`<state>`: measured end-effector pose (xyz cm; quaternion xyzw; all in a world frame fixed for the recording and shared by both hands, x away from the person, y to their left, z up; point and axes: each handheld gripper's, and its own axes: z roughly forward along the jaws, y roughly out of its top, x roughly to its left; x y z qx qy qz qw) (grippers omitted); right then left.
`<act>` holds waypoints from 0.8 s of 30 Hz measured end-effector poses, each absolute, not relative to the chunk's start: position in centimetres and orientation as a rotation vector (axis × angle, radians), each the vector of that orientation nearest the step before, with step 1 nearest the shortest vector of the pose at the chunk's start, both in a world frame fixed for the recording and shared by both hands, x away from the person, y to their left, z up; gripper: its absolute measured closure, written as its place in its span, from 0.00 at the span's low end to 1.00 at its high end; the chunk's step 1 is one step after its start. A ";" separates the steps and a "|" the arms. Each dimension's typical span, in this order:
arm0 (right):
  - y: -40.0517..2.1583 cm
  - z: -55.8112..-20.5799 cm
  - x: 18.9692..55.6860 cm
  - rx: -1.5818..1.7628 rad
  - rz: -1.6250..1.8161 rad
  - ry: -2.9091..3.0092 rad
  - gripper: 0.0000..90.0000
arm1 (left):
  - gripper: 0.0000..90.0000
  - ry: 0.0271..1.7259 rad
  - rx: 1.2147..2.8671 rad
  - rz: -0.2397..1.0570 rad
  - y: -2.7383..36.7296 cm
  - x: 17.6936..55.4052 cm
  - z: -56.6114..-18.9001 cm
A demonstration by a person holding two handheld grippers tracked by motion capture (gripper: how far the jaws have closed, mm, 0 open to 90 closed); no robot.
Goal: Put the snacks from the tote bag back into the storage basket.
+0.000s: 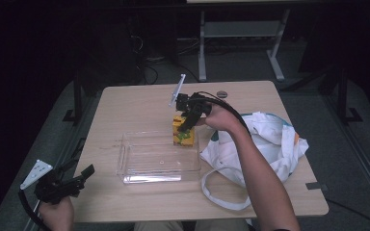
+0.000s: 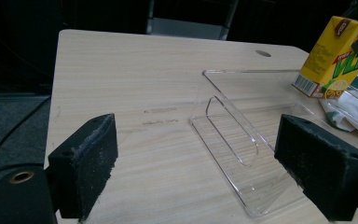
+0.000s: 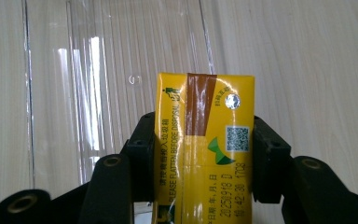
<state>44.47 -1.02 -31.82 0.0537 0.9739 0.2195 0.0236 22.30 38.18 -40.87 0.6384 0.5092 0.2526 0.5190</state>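
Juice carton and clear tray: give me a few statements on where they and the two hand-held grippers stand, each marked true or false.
1. The right hand-held gripper is clamped on the yellow juice carton. True.
2. The left hand-held gripper holds the clear tray. False: its jaws stand open with nothing between them, near the table's left front corner.
3. The carton lies flat on the white bag. False: it is held upright at the tray's far right corner.
4. The white bag lies to the right of the tray. True.

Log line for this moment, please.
right gripper: shut on drink carton | over clear tray | left gripper: open, idle
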 end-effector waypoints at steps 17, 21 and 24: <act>-1.3 -33.9 44.9 0.155 0.644 3.041 0.58 | 0.14 1.225 1.534 0.603 38.3 22.3 -40.9; -1.3 -34.3 45.0 0.144 0.648 3.041 0.58 | 0.14 1.224 1.538 0.601 38.3 22.3 -40.9; -1.2 -34.5 44.9 0.137 0.648 3.044 0.58 | 0.14 1.222 1.536 0.602 38.3 22.3 -40.9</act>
